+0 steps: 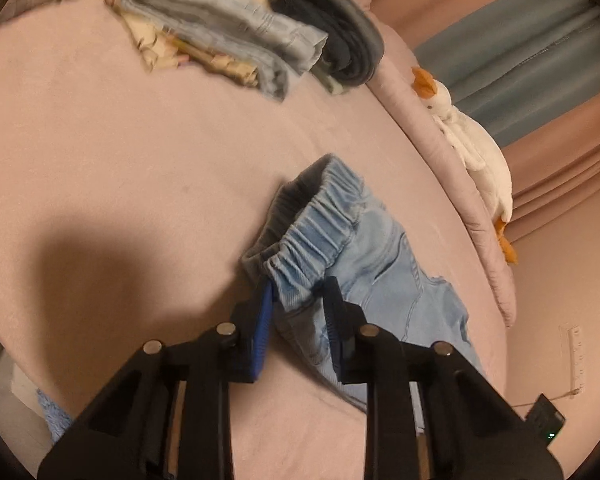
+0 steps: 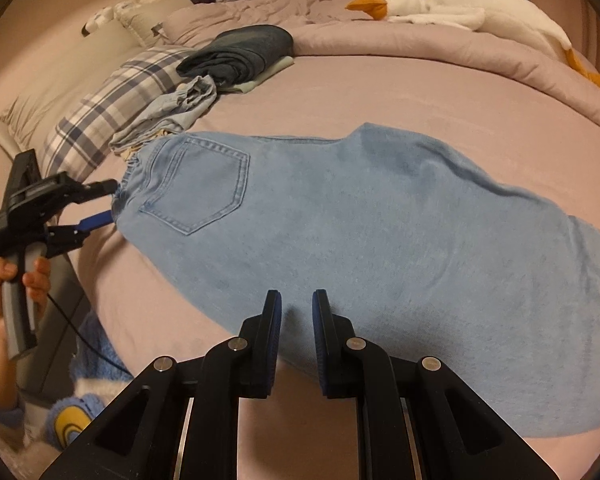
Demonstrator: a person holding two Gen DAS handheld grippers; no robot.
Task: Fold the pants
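Observation:
Light blue denim pants [image 2: 340, 232] lie flat on the pink bed, folded lengthwise, back pocket up, waistband at the left. My left gripper [image 1: 298, 292] has its jaws open around the elastic waistband [image 1: 320, 232]; the cloth sits between the blue pads, which are not pressed together. The left gripper also shows in the right wrist view [image 2: 108, 200] at the waistband. My right gripper [image 2: 296, 300] is open and empty, just above the near edge of the pants at mid-leg.
A stack of folded clothes [image 1: 236, 36] and dark folded garments [image 2: 240, 52] lie at the far side of the bed. A plaid pillow [image 2: 112, 108] is at the left. A white goose plush [image 2: 480, 12] lies on the rolled duvet [image 2: 460, 64].

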